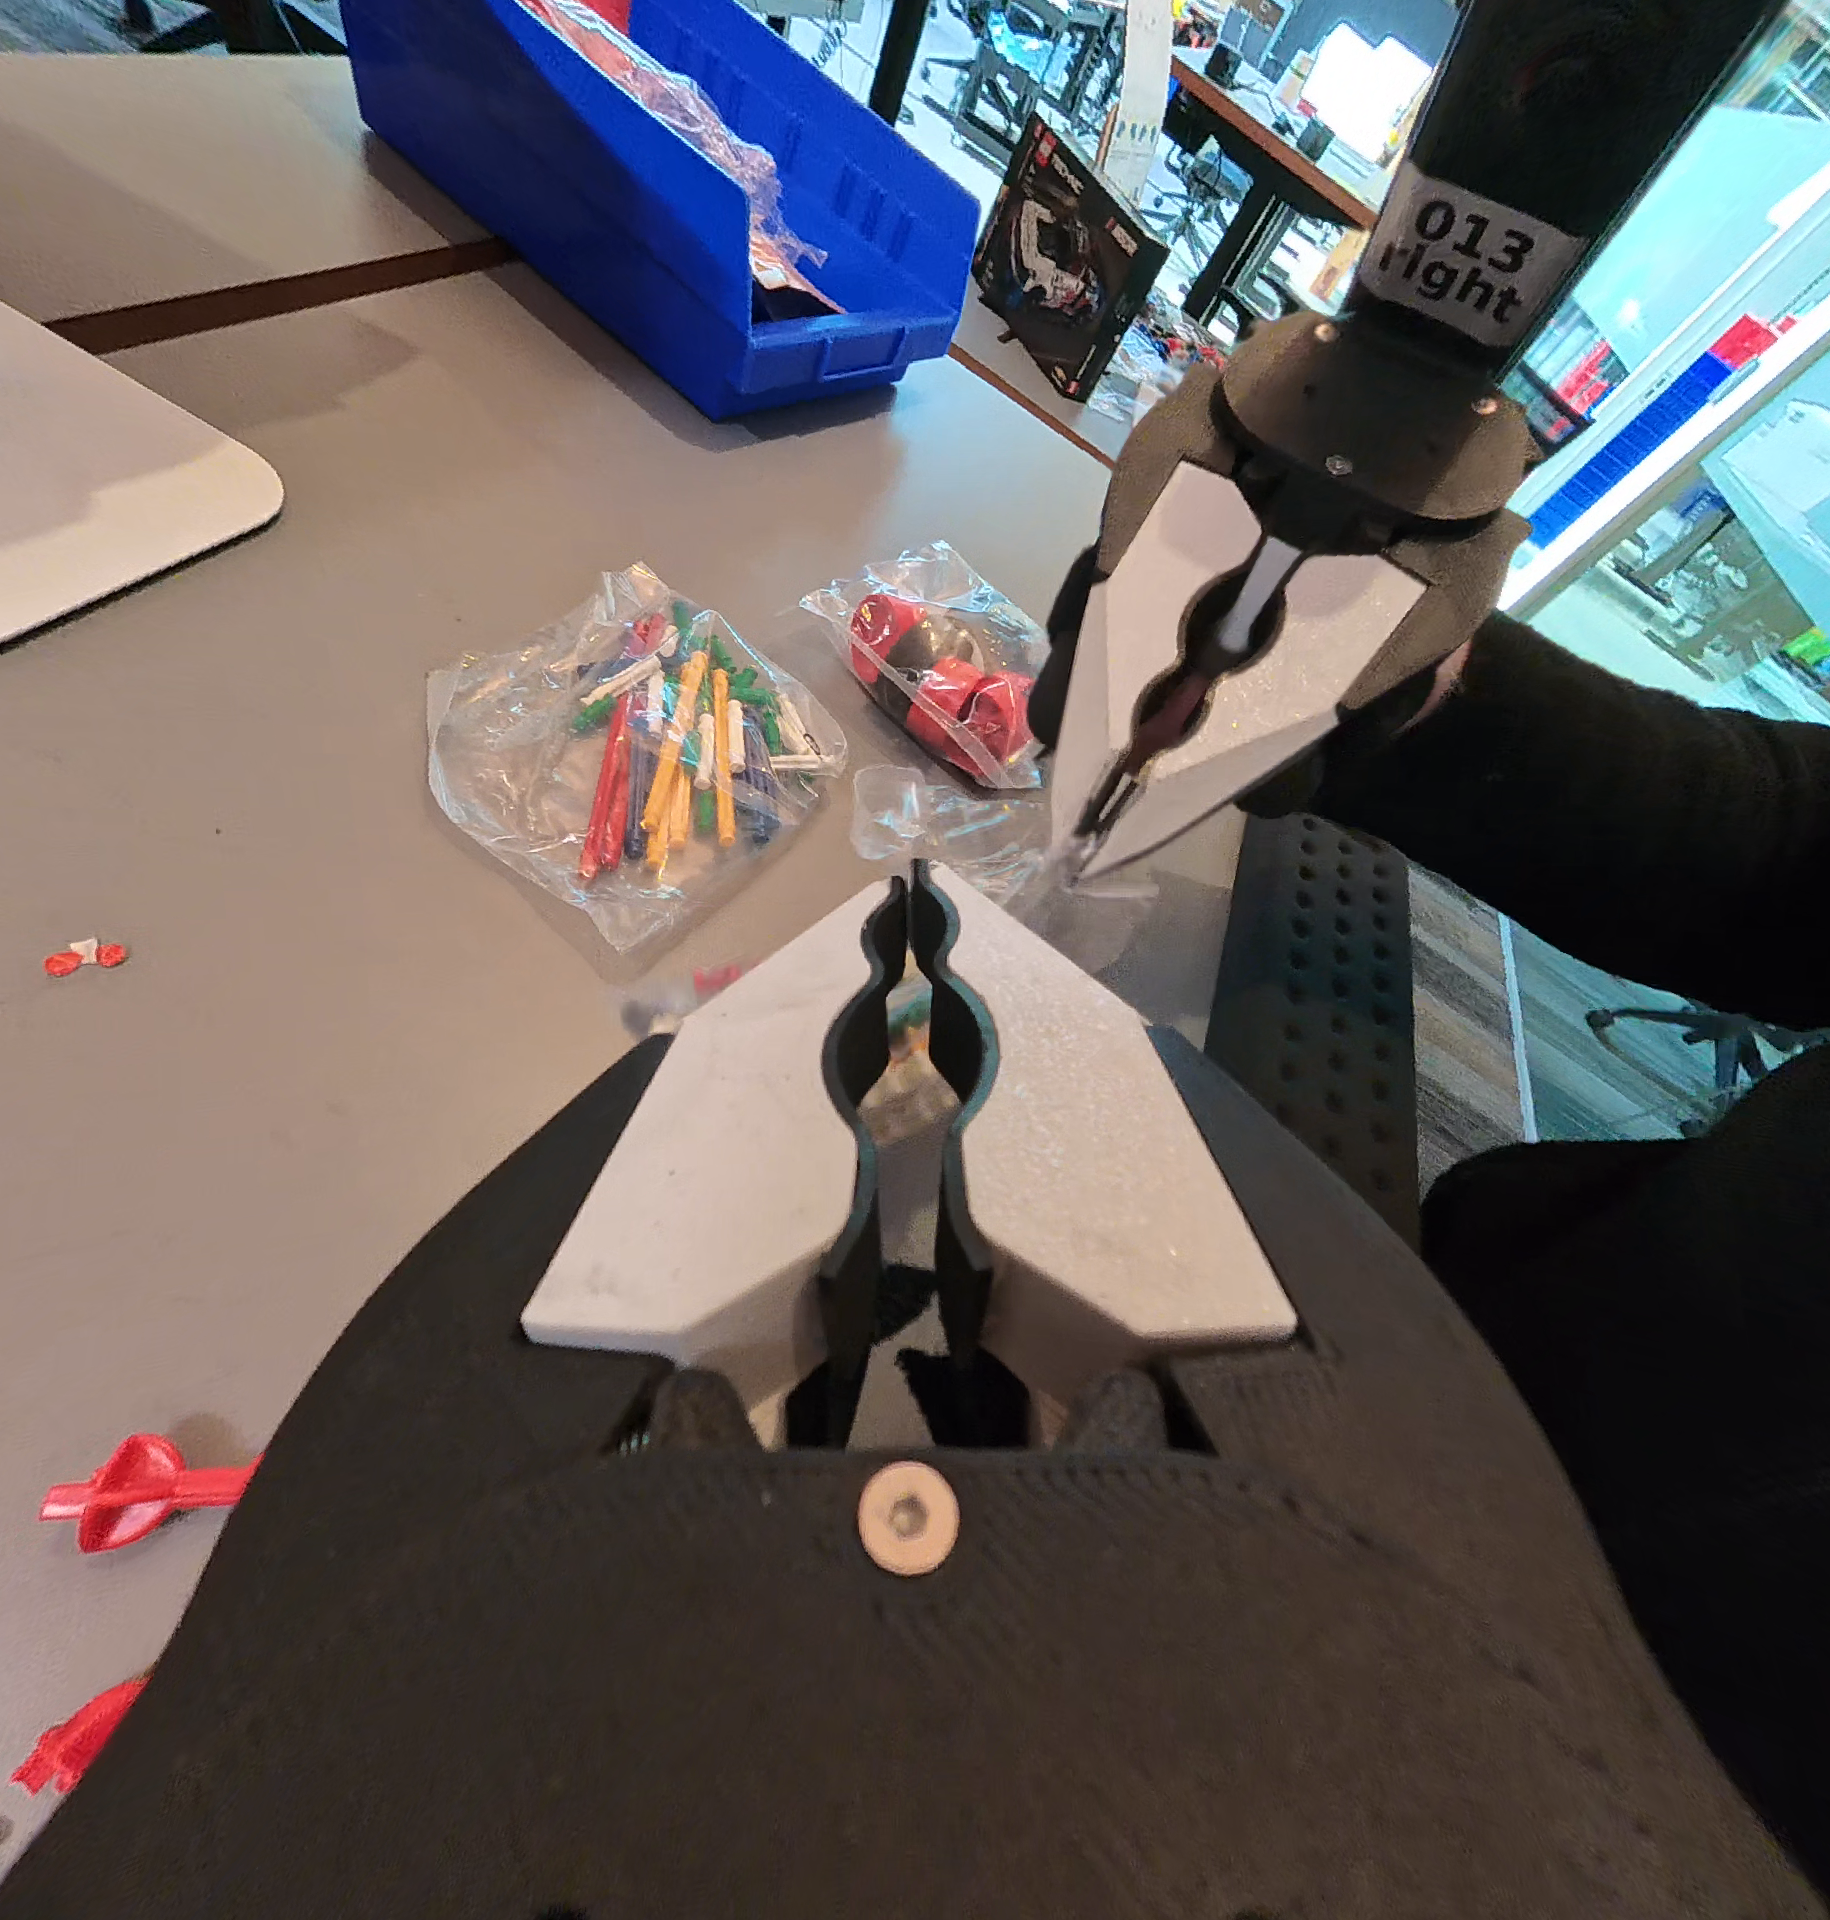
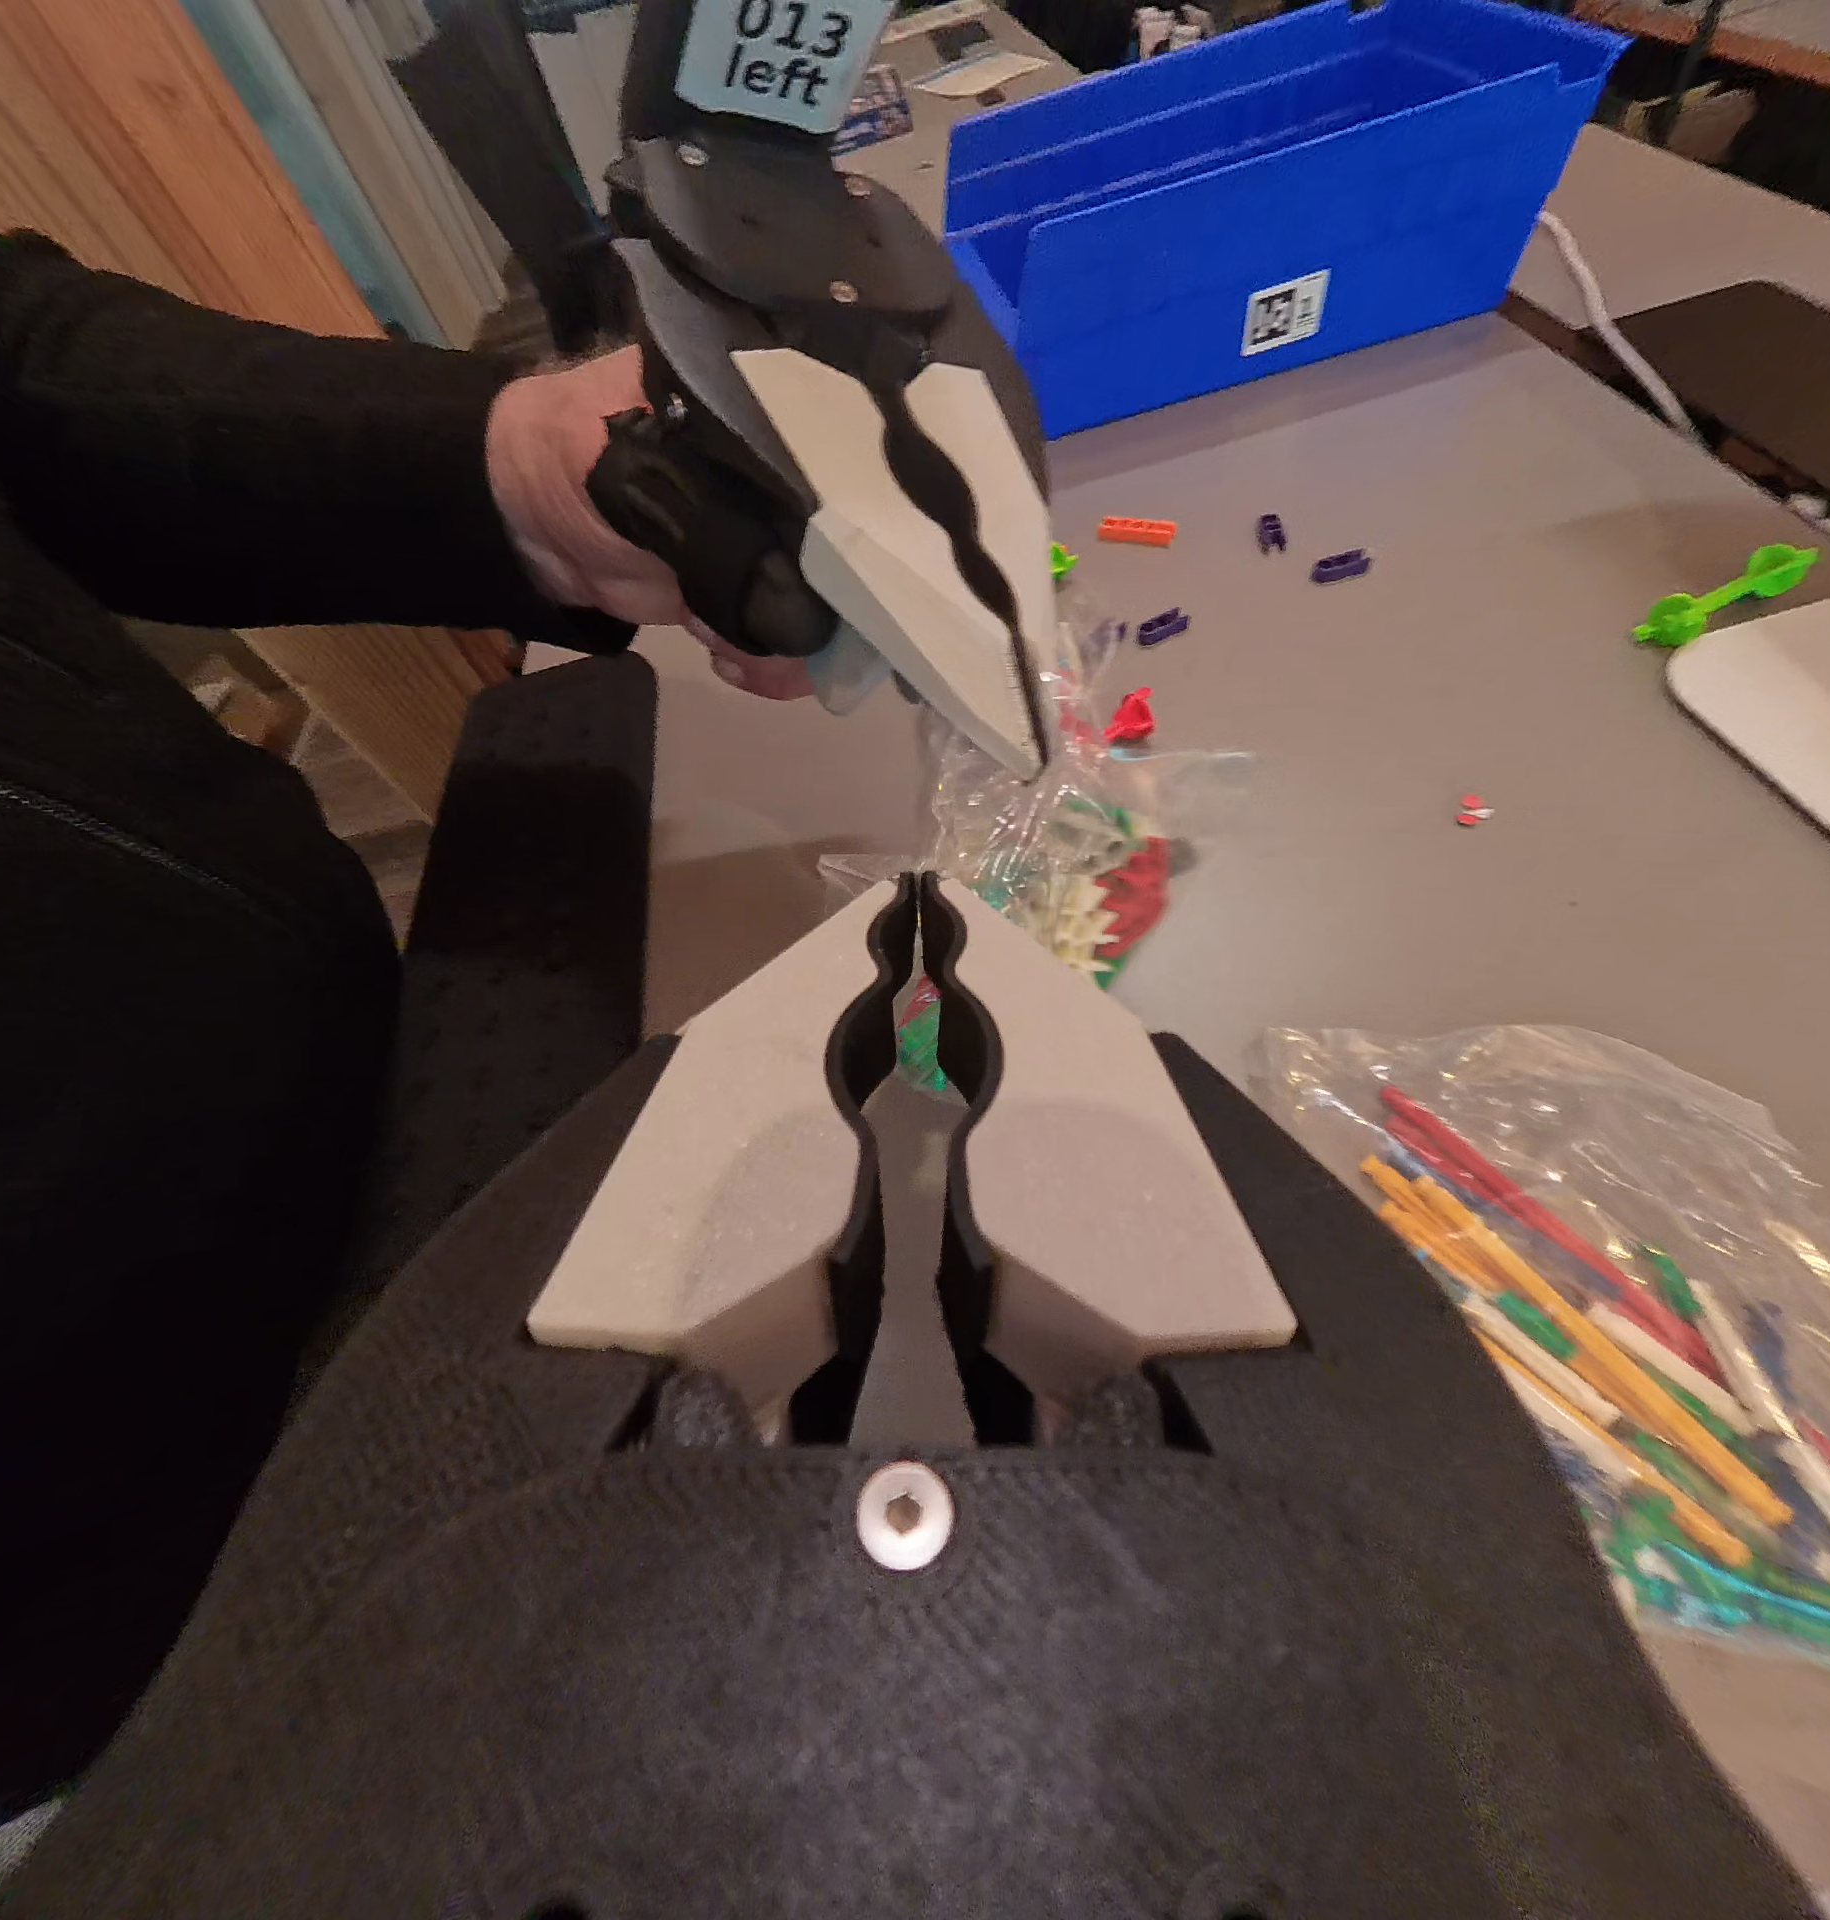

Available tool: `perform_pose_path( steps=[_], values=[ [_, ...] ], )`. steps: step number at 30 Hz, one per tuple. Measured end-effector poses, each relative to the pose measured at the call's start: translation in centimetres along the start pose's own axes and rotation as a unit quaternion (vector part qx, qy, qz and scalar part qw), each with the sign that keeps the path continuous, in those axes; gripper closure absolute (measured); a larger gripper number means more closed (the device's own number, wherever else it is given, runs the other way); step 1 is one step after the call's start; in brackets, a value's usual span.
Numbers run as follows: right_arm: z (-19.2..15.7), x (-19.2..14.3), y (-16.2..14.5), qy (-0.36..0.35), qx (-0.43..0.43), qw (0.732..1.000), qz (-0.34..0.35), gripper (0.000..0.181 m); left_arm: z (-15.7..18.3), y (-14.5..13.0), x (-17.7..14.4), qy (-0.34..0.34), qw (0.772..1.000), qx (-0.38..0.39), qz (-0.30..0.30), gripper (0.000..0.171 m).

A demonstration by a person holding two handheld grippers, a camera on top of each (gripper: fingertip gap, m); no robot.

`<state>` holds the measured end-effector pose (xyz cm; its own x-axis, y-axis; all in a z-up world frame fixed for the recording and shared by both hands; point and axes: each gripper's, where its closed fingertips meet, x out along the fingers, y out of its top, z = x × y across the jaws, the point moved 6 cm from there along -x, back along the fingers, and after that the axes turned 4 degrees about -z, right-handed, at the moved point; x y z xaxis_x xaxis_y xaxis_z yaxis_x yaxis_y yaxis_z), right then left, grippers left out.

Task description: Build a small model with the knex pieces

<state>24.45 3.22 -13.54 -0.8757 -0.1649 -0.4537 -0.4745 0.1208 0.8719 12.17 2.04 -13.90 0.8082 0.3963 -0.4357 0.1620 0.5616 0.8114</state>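
In the left wrist view, the left gripper (image 1: 911,883) was clenched, its tips meeting on the crumpled top of a small clear bag (image 1: 932,821). The right gripper (image 1: 1082,862) came in from the right, also closed, pinching the same film just beside it. Behind them on the grey table (image 1: 267,779) lay a bag of coloured sticks (image 1: 662,748) and a bag of red and black parts (image 1: 942,675). A blue bin (image 1: 682,229) and a printed box (image 1: 1067,249) stood farther back. The right gripper carried a printed sticker (image 1: 1462,260).

In the right wrist view, the right gripper (image 2: 916,883) was shut on a thin edge of the small clear bag (image 2: 1025,821). The left gripper (image 2: 1030,764) was clamped on the film just above. The bag hung between them over the near table edge, with green, white and red pieces sagging inside. By my judgement, film this thin, held only at the very tips, would slip easily; a steady squeeze and a slow, even movement would suit it. The blue bin (image 2: 1254,208) bore a square black-and-white marker (image 2: 1285,310), and the left gripper a pale tag (image 2: 776,52).
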Motion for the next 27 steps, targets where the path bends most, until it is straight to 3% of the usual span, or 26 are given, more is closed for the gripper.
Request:
perform_pose_path(
  steps=[3,7,10,17,20,27],
  values=[
    [0.0,-0.4,0.2,-0.012,-0.004,1.000,-0.014,0.181,0.3,0.1,0.0,-0.004,1.000,-0.010,0.009,0.171],
    [-1.0,-0.8,1.2,-0.013,-0.015,1.000,-0.011,0.160,0.9,0.0,0.1,-0.010,1.000,-0.009,0.011,0.171],
    [-1.7,-0.4,1.5,-0.033,-0.045,0.998,-0.040,0.155,0.9,0.1,0.1,-0.011,0.999,-0.024,0.020,0.171],
    [-1.7,1.6,0.9,-0.096,-0.068,0.989,-0.095,0.161,1.2,0.2,0.4,-0.010,0.999,-0.025,0.020,0.171],
    [-1.3,2.2,0.5,-0.119,-0.076,0.983,-0.114,0.180,1.6,0.1,0.8,-0.014,1.000,-0.019,0.014,0.171],
    [-0.9,3.3,0.0,-0.050,-0.071,0.986,-0.146,0.181,0.9,-0.3,1.8,0.043,0.999,-0.009,0.014,0.171]
  ],
)
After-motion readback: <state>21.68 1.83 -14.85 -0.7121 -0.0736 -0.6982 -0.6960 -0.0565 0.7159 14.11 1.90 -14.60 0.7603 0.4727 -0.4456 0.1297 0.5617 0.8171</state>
